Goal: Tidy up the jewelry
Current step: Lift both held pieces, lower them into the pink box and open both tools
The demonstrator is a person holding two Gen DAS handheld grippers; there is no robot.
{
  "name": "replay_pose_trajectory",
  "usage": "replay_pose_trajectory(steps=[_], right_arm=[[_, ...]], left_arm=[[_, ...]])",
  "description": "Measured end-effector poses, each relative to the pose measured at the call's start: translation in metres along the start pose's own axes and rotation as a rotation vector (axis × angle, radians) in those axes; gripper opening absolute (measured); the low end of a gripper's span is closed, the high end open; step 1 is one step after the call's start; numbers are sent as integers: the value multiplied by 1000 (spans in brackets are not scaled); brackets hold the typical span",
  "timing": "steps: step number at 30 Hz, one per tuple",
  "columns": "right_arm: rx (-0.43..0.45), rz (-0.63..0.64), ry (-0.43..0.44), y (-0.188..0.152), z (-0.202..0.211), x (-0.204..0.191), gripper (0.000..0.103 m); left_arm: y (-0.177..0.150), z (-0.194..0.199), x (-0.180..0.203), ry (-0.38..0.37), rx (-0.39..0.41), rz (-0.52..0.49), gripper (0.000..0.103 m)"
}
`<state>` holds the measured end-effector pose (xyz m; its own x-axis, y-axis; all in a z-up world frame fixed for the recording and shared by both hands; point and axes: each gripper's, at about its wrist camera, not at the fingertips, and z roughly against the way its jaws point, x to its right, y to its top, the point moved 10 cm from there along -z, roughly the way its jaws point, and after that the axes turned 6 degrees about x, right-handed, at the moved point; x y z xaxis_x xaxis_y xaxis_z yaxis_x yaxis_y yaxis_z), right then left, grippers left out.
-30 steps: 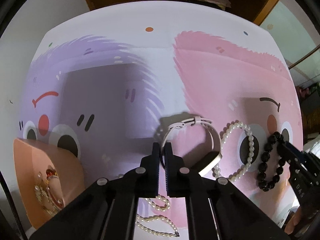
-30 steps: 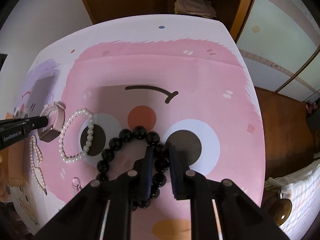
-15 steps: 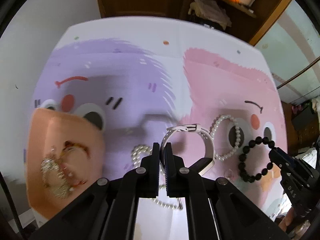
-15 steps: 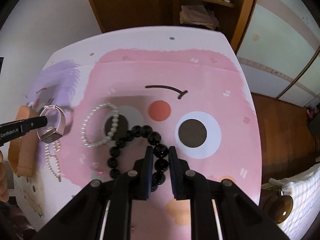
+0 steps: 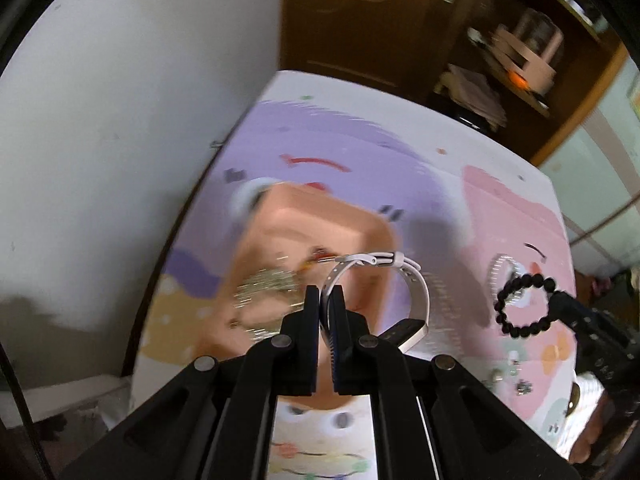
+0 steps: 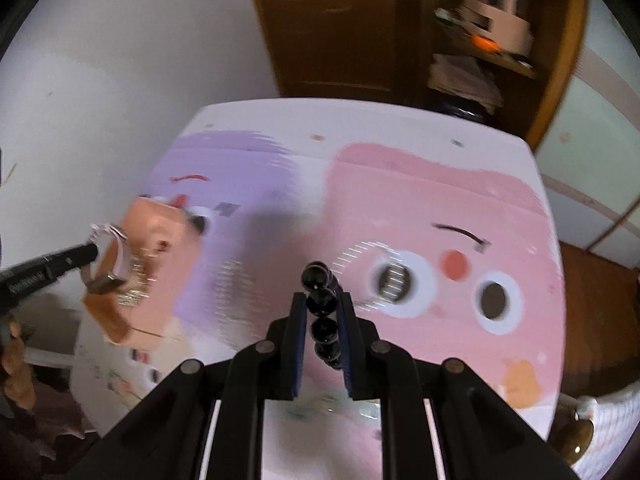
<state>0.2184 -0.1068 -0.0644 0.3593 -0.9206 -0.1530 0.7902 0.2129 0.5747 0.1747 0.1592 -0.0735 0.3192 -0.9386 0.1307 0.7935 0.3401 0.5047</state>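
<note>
white lettering on left gripper body in right wrist view, too blurred to read; no other text legible anywhere.

Dim indoor light, heavy fisheye bend w/ black corners. Motion blur smears the mat and tray; grippers stay sharp. Soft shadows on wall, lower left.

I saw a white watch, a black bead bracelet, a peach tray (gold pieces inside) and a purple-and-pink cartoon mat.
</note>
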Motion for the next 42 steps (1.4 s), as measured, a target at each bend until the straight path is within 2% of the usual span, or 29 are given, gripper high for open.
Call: replay_pose_trajectory(steps=[5,12,18,24,29,33,34,35,36,38,39,42], right_arm=[[22,58,77,23,-2,-65,15],[53,126,164,51,-3,-142,15],[35,147,225,59,-19,-187,15],[-11,114,300,58,-45,-213,15],[-83,75,266,49,-79,-205,15],[-139,65,181,39,-102,-183,16],[-139,71,161,39,-103,-179,16],[-134,80,134,38,-103,-174,16],[-132,92,115,38,-102,-171,16],[-126,102,114,37,-99,-168,20],[-123,107,114,36,-96,-166,26],[-100,119,106,37,-86,-159,29]], left_arm=[[-15,-16,-33,44,1,30,3],[-27,-45,-42,3,-22,46,3],[-40,-62,-46,-29,-44,60,4],[-48,-68,-52,-62,-43,87,8],[-49,-63,-53,-72,-28,89,18],[-49,-61,-50,-62,-16,67,24],[-48,-60,-49,-62,-15,64,25],[-48,-59,-48,-63,-13,62,32],[-47,-58,-48,-60,-9,60,43],[-45,-53,-46,-60,7,56,51],[-43,-50,-45,-52,16,50,53],[-40,-42,-41,-45,36,34,53]])
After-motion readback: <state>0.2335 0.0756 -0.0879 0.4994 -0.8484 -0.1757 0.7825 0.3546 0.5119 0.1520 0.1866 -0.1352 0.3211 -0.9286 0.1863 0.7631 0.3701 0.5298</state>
